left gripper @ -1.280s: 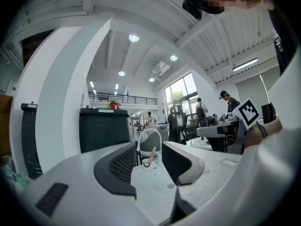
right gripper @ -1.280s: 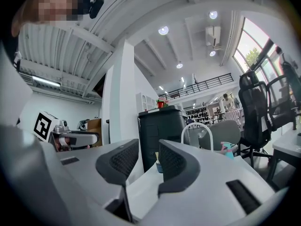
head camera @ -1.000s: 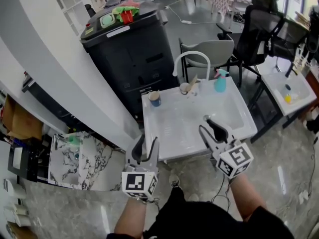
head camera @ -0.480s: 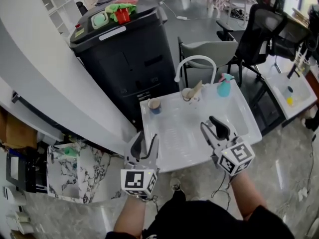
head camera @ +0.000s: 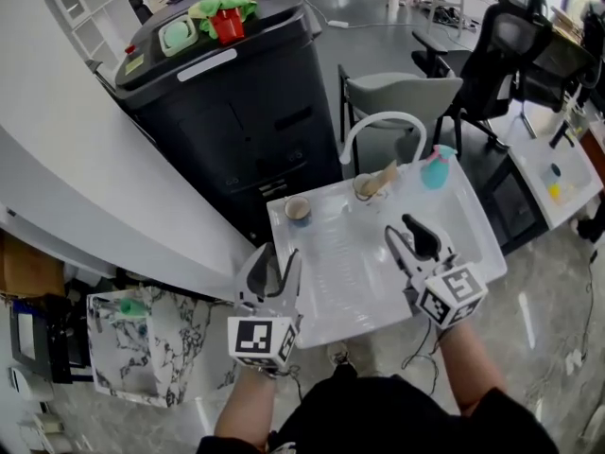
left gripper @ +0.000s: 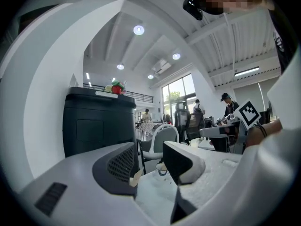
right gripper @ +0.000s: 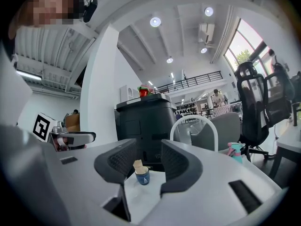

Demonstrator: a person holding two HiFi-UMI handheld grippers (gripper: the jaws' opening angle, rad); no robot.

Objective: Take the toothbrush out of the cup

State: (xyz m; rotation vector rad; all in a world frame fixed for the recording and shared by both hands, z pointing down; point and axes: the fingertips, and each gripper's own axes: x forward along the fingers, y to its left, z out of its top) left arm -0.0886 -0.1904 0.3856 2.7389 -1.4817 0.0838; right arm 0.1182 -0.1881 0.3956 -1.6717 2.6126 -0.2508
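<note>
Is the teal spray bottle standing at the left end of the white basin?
No, the teal spray bottle stands at the far right corner of the white basin.

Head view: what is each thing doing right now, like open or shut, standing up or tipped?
Left gripper, jaws opening, holding nothing.
Right gripper, jaws opening, holding nothing.
Cup, upright, untouched.
Toothbrush, leaning in that cup.
Blue cup, upright.
Bottle, upright.
Bin, lid shut.

Grey left gripper [head camera: 280, 258] and right gripper [head camera: 401, 233] bear black-and-white marker cubes [head camera: 260, 340].
</note>
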